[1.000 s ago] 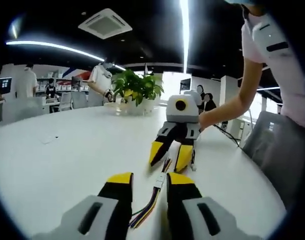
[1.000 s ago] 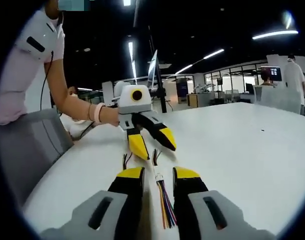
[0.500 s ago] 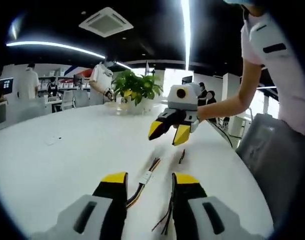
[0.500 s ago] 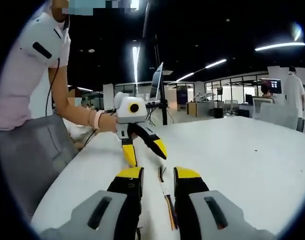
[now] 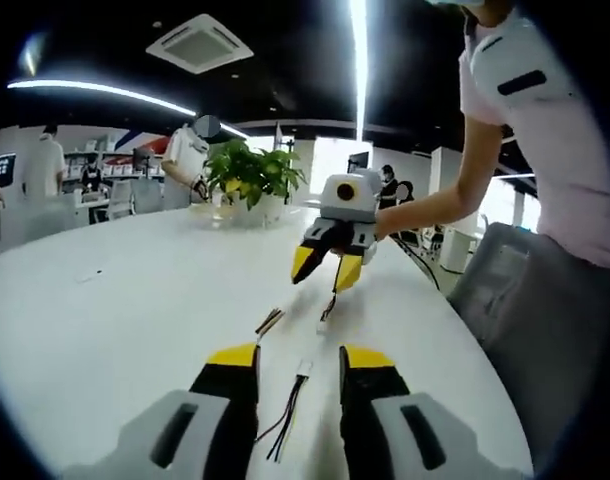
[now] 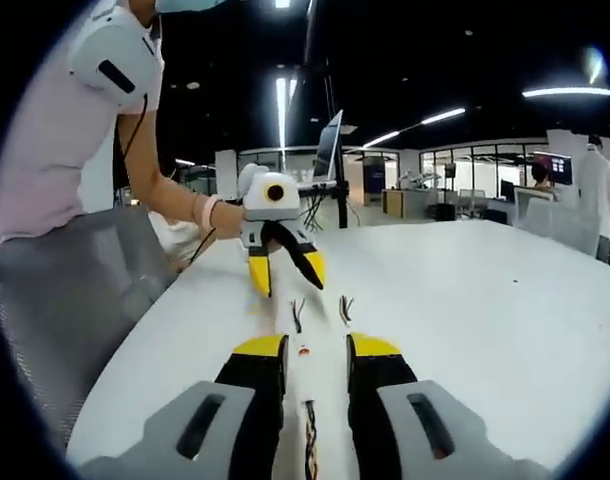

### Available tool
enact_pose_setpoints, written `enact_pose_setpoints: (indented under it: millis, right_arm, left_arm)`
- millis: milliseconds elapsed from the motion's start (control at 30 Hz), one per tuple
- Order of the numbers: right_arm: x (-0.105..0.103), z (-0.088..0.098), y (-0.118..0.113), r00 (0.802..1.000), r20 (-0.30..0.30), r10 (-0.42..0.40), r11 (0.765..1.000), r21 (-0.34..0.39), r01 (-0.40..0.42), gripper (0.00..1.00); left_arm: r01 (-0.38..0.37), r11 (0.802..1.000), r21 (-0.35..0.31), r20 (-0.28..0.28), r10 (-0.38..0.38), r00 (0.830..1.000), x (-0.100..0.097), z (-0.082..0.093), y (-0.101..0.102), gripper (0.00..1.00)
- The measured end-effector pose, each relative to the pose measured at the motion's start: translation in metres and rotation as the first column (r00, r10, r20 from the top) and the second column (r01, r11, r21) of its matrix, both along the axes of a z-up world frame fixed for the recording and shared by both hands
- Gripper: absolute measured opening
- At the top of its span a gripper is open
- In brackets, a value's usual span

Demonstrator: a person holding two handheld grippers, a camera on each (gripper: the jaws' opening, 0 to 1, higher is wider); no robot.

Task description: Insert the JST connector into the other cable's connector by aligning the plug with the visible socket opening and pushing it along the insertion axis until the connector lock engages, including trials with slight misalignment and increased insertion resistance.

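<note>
Both claws, the left claw [image 5: 297,358] and the right claw [image 6: 317,345], are open and hold nothing now. A second ago they stood over the cables; they have lifted and pulled apart. The cables [image 5: 290,415] lie loose on the white surface [image 5: 115,300], so plugging hasn't started.

Left gripper [image 5: 297,357] and right gripper [image 6: 316,346] face each other low over the white table [image 5: 135,300], each with black, yellow-tipped jaws parted and nothing between them, the person's bare forearm [image 5: 425,205] extended behind the right gripper
</note>
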State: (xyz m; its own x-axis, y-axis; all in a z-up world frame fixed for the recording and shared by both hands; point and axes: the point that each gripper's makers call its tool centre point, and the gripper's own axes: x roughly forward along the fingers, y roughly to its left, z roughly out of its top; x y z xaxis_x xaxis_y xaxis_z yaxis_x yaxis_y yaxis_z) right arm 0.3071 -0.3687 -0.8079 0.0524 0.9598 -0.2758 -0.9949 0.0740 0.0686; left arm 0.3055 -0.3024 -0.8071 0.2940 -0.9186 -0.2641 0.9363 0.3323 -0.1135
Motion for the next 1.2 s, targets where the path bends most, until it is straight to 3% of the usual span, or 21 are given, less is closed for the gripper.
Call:
enact_pose_setpoints:
  millis: [67,167,467,700,800,1200]
  right_arm:
    - [-0.005,-0.006,-0.001,1.000,-0.001,0.006,1.000,-0.016,-0.006,0.19]
    - [-0.008,-0.012,-0.002,1.000,0.000,0.004,1.000,-0.030,-0.004,0.17]
    - [-0.007,-0.023,-0.005,1.000,-0.023,-0.019,0.999,-0.038,0.018,0.13]
    - [-0.008,-0.031,-0.005,0.999,-0.045,-0.022,0.999,-0.045,0.020,0.11]
    - [-0.008,-0.033,-0.005,0.999,-0.043,-0.018,0.998,-0.054,0.016,0.10]
    - [-0.005,-0.035,-0.005,0.999,-0.035,-0.017,0.998,-0.054,0.015,0.07]
  left_arm:
    - [-0.027,0.999,0.025,-0.015,0.027,1.000,0.004,-0.011,0.001,0.25]
    - [-0.034,0.999,0.005,-0.011,0.034,0.999,0.006,-0.013,0.000,0.23]
    - [-0.011,1.000,-0.007,-0.010,0.011,1.000,0.001,-0.021,-0.007,0.22]
    - [0.011,1.000,0.010,0.002,-0.011,1.000,-0.001,-0.029,-0.007,0.19]
    - [0.033,0.998,0.047,0.022,-0.034,0.999,-0.003,-0.035,-0.009,0.17]
    - [0.053,0.998,0.042,0.041,-0.054,0.998,-0.001,-0.033,-0.014,0.09]
